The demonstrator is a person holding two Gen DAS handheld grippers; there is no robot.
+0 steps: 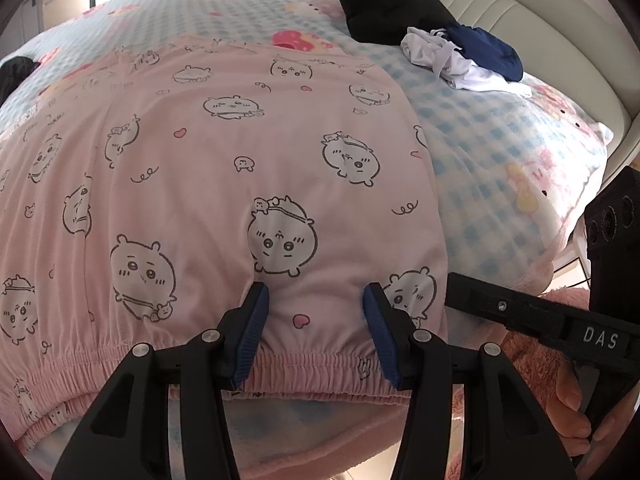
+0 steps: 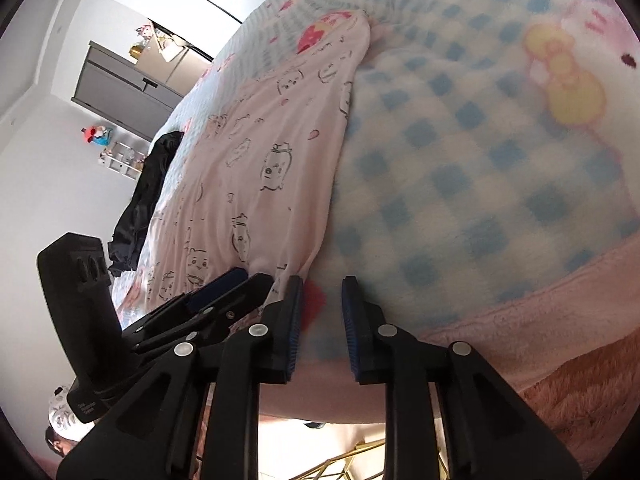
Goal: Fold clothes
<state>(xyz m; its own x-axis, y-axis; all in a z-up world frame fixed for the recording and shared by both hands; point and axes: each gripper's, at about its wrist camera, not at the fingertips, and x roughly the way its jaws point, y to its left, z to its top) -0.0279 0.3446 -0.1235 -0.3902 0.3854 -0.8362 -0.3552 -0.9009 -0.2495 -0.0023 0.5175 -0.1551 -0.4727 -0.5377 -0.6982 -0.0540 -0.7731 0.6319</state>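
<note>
Pyjama bottoms [image 1: 224, 168]: pale pink, printed with white round cartoon creatures in dark outline, small pink hearts, dark squiggles; gathered waistband the same pink.
Blanket [image 1: 480, 152]: blue-and-white check, with pink, red and yellow cartoon motifs; plain pink border along the near edge.
Left tool [image 1: 316, 300]: black frame, blue ribbed pads, silver rivets.
Right tool [image 2: 322, 304]: same black and blue.
Heap beyond: black garment [image 1: 384, 4], navy cloth [image 1: 488, 50], white cloth [image 1: 452, 64].
Headboard [image 1: 520, 12]: cream.

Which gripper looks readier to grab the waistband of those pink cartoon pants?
Probably the left gripper: its open fingers straddle the pink pajama pants right above the elastic waistband. The right gripper, also open, sits beside the pants' edge over the checked blanket.
</note>
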